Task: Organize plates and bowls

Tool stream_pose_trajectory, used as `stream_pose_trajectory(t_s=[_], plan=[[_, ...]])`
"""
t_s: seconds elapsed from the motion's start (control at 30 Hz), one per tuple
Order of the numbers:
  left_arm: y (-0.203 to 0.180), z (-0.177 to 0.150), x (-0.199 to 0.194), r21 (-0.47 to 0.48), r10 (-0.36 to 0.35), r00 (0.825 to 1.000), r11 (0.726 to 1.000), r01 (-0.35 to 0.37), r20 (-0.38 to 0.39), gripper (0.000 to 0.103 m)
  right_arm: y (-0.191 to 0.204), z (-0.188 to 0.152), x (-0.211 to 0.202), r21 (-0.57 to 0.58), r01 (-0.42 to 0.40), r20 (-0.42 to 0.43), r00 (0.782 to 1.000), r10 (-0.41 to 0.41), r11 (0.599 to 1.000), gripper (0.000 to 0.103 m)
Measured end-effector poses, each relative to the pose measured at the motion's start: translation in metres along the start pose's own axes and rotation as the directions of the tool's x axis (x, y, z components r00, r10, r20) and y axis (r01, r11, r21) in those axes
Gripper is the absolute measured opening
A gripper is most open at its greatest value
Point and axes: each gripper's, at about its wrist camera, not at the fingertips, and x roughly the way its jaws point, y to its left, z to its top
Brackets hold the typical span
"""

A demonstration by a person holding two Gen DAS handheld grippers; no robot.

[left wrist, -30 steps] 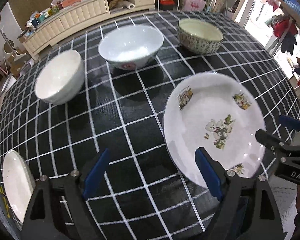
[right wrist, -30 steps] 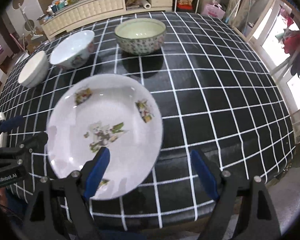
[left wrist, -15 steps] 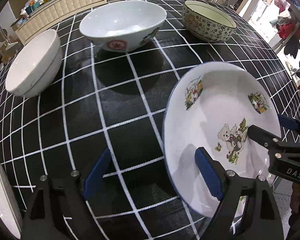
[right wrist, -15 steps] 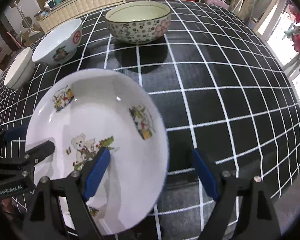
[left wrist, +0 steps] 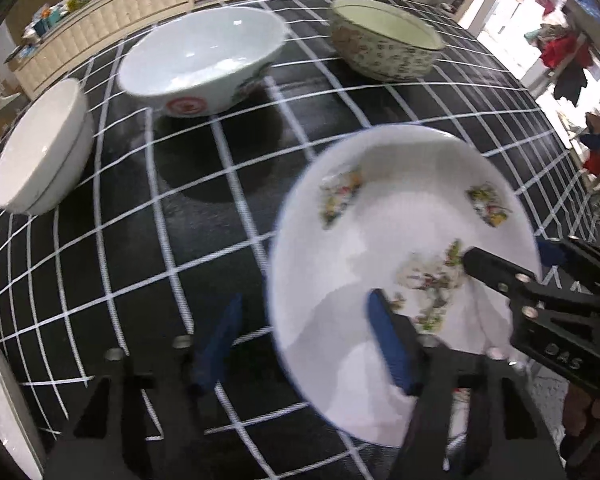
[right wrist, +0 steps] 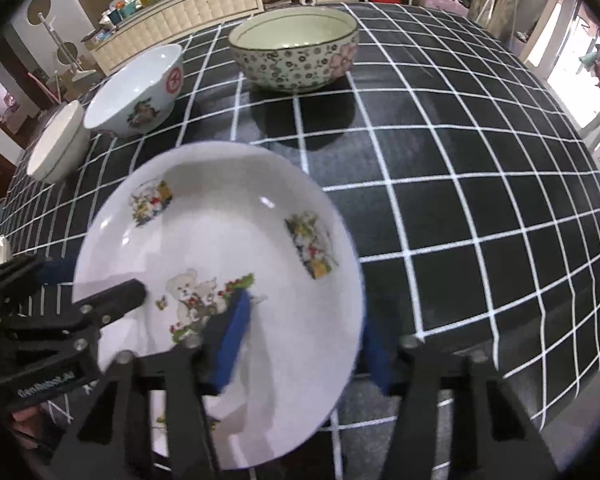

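A white plate with bear and flower prints [left wrist: 400, 216] [right wrist: 220, 240] lies near the table's front edge. My left gripper [left wrist: 304, 344] straddles its left rim, one finger inside the plate, one outside. My right gripper [right wrist: 304, 340] straddles its right rim the same way. Both jaws are narrowing around the rim but a gap still shows. Behind stand a white bowl [left wrist: 44, 148] [right wrist: 56, 148], a pale blue bowl with a red mark [left wrist: 204, 68] [right wrist: 136, 92] and a flower-patterned bowl [left wrist: 384, 40] [right wrist: 296, 48].
The table has a black cloth with white grid lines [left wrist: 220, 184] [right wrist: 460, 160]. Another white plate [left wrist: 0, 408] pokes in at the far left edge. A cream sideboard [right wrist: 204, 4] with clutter stands behind the table.
Both grippers have moved in onto the printed plate and their jaws have narrowed around its opposite rims. The plate now looks tilted and closer to both cameras.
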Motion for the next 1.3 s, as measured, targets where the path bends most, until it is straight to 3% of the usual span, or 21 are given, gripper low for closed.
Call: stream_pose_trajectory(t_s=[0.03,0.33,0.77,1.3], plan=[[-0.004,0.002,0.000,0.007,-0.005,1.000,1.000,0.005,-0.002,0.043,0.000,-0.001,-0.001,0.005,0.001,-0.002,1.000,-0.001,1.000,0.053],[-0.011,0.002,-0.002,0.006,0.008,1.000,1.000,-0.008,-0.006,0.041,-0.007,0.002,-0.006,0.034,0.025,-0.006,1.000,-0.025,0.999,0.035],[0.003,-0.005,-0.008,0.003,0.017,1.000,1.000,-0.017,0.001,0.028,-0.017,-0.003,-0.011,0.052,0.015,-0.007,1.000,-0.015,0.999,0.029],[0.035,-0.028,-0.039,-0.033,0.032,0.999,0.999,-0.032,0.025,0.028,-0.014,-0.002,-0.011,0.025,0.004,-0.011,1.000,-0.004,1.000,0.027]])
